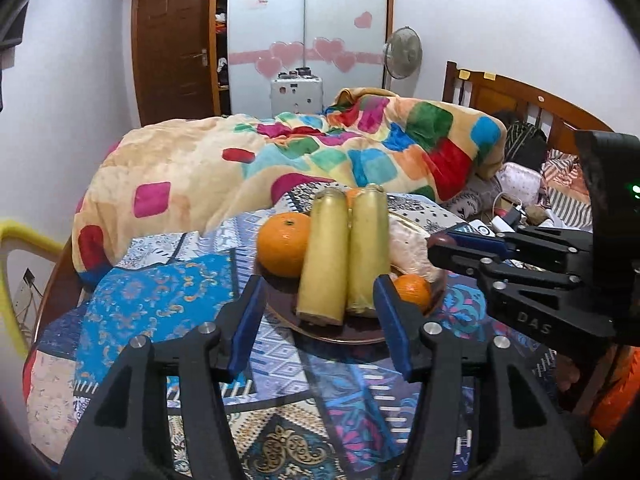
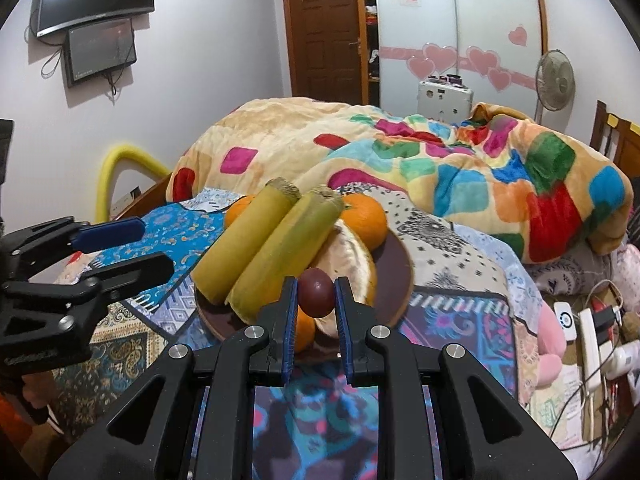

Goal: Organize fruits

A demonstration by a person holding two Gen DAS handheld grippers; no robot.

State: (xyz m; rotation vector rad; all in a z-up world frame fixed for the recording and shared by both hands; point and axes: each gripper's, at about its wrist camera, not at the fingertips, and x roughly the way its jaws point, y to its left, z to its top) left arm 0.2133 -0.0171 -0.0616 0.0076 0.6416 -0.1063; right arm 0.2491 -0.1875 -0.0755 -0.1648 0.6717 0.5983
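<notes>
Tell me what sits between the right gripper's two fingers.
A small dark red round fruit, pinched between the blue pads of the right gripper, held in front of the brown plate. The right wrist view shows it.

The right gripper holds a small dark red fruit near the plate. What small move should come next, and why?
Probably carry it a little forward and lower it onto the plate. The right gripper is shut on the dark red fruit just at the plate's near edge, where the oranges, the two yellow stalks and the peeled pomelo already lie. The left gripper is open and empty.
</notes>
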